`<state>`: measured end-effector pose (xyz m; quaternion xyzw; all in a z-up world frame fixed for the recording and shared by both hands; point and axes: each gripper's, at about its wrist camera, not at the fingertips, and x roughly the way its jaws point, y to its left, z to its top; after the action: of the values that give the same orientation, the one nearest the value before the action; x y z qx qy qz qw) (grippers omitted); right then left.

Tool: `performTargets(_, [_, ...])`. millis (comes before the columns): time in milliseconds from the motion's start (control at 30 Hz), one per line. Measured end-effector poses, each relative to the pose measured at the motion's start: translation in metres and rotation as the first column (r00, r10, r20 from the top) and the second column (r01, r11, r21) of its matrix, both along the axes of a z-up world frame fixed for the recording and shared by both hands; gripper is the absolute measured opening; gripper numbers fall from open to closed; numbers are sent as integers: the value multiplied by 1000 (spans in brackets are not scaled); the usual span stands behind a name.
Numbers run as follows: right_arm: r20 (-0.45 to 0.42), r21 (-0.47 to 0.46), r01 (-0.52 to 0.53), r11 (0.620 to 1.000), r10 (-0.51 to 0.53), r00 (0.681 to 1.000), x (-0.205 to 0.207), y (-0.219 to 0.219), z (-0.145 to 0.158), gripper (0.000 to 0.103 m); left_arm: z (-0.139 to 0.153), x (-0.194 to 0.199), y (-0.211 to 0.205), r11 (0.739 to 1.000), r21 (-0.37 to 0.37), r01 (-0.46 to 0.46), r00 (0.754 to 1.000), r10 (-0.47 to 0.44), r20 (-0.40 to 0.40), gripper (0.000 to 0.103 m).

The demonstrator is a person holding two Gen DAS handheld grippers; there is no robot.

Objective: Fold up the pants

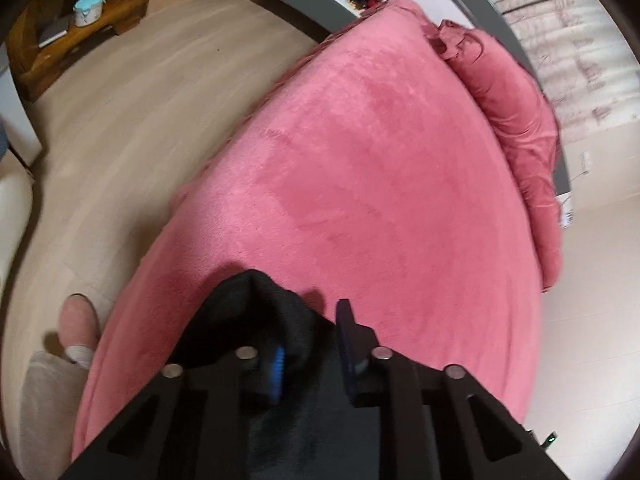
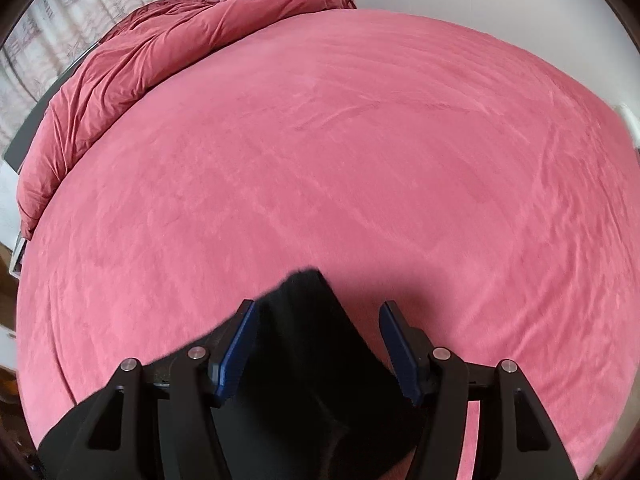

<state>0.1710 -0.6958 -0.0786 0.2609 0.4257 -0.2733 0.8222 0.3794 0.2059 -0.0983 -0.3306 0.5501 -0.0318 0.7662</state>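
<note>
Fig. — Two wrist views over a bed, pants-fold in progress.

Near field, L view: left gripper (image 1: 310, 344) w/ jaws drawn fairly close; black pants (image 1: 256, 312) bunched betw. them. The blue pad (image 1: 279, 364) on one side is half buried in cloth; the other finger stands a little clear of the fabric edge, so whether the grip is fully pinched cannot be told. Near field, R view: right gripper (image 2: 318, 344) w/ jaws apart; a flap of the pants (image 2: 308, 320) rises betw. them, lying against the pad on the left of frame, clear gap to the other. Not clamped.

Handling (est.): soft, limp, light knit; no stiffness, will sag and drape from any hold; matte, prob. not slippery; nothing fragile. Best taken at a hem or waistband edge, both layers pinched, one corner per gripper.

Orientation: only the near ends show; each peaks away from the camera toward the far side of the bed. Long axis cannot be read — most of the garment is hidden under the grippers.

Mid field: pink bed cover (image 2: 360, 140), smooth, bare. Pants lie at its near edge.

Far field: bunched red duvet (image 2: 140, 40) along the headboard side; in L view wood floor (image 1: 120, 100) beside the bed, and a foot (image 1: 78, 324) of the person.
</note>
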Motion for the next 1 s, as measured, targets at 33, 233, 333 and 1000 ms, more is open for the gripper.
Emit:
performTargets(33, [-21, 9, 4, 1000, -3, 1000, 5, -1, -3, 63, -1, 0, 0, 1000, 1, -6, 1000, 6, -3, 16])
performTargets(233, [-51, 52, 8, 999, -6, 999, 18, -9, -17, 27, 3, -4, 1, 999, 37, -6, 1000, 6, 6, 7])
performTargets(333, [-23, 41, 3, 999, -2, 1000, 12, -8, -8, 18, 14, -9, 1, 998, 63, -7, 999, 4, 39, 5])
performTargets(1000, [355, 96, -22, 995, -14, 935, -96, 28, 85, 12, 120, -135, 33, 980, -196, -14, 934, 83, 347, 3])
